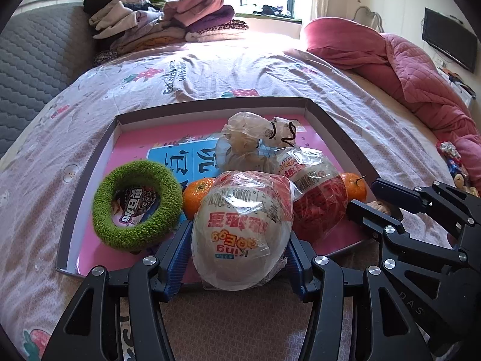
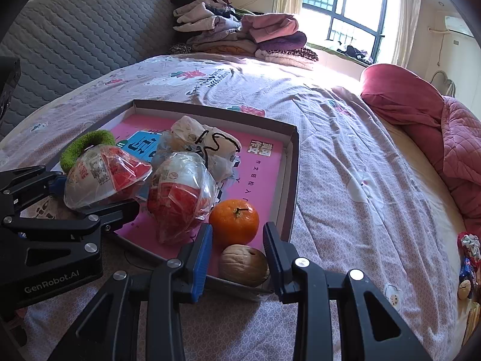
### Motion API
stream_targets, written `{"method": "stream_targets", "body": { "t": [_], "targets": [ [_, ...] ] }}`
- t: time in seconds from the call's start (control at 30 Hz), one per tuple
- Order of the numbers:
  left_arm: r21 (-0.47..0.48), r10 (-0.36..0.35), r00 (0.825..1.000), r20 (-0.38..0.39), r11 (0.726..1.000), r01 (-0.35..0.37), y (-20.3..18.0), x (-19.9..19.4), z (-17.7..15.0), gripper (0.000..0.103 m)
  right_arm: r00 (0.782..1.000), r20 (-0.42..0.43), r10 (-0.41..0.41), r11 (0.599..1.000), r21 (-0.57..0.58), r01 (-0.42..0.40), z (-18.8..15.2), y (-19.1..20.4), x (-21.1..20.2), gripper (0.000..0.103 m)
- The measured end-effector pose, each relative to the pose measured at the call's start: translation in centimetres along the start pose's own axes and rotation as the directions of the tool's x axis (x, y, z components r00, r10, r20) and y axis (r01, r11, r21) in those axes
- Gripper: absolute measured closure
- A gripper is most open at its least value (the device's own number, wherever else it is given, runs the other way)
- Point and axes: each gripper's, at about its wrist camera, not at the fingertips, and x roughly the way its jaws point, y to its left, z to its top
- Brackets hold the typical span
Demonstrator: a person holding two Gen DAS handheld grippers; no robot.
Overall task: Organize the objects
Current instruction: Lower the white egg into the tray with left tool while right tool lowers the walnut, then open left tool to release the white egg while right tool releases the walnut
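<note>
Shallow cardboard tray with pink printed floor (image 1: 336, 126) lies on the pink patterned bedspread (image 1: 210, 72).

Left to right in the left wrist view: fuzzy green knitted ring (image 1: 136, 204) flat in the tray's left part, a purple snack packet (image 1: 136, 204) inside its hole, lettering partly hidden. Small orange mandarin (image 1: 195, 195) half behind the plastic-wrapped white-and-red egg toy (image 1: 243, 234).

That egg sits at the tray's near edge between my left tongs (image 1: 240, 258), long axis running away from me, white end nearest. Label reads upside down "King Egg"; other characters too crumpled to read. Tongs spread around it; blue pads (image 1: 177, 258) hug the wrapper, and contact is unclear.

Second wrapped egg (image 1: 315, 192) just right, red end toward me. Crumpled clear bags (image 1: 249, 138) behind.

Right wrist view: my right tongs (image 2: 237, 258) stand part-open either side of a brown walnut (image 2: 243, 264) in the near corner, gaps visible. Second mandarin (image 2: 234, 221) just beyond, stem up.
</note>
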Motion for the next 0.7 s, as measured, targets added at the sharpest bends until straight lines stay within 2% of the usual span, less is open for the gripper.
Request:
{"method": "stream_targets", "body": {
  "t": [0.27,0.37,0.7],
  "targets": [
    [0.000,0.001,1.000,0.000,1.000,-0.001,-0.1,-0.3,0.0,0.044,1.000,-0.007,0.010,1.000,0.020,-0.010,0.2,-0.2,-0.1,0.068],
    [0.000,0.003,1.000,0.005,1.000,-0.003,-0.2,-0.6,0.0,0.036,1.000,-0.009,0.012,1.000,0.026,-0.012,0.2,-0.3,-0.1,0.068],
    [-0.003,0.012,1.000,0.016,1.000,-0.012,0.1,-1.6,0.4,0.034,1.000,-0.015,0.010,0.999,0.035,-0.010,0.3,-0.4,-0.2,0.068]
  ]
}}
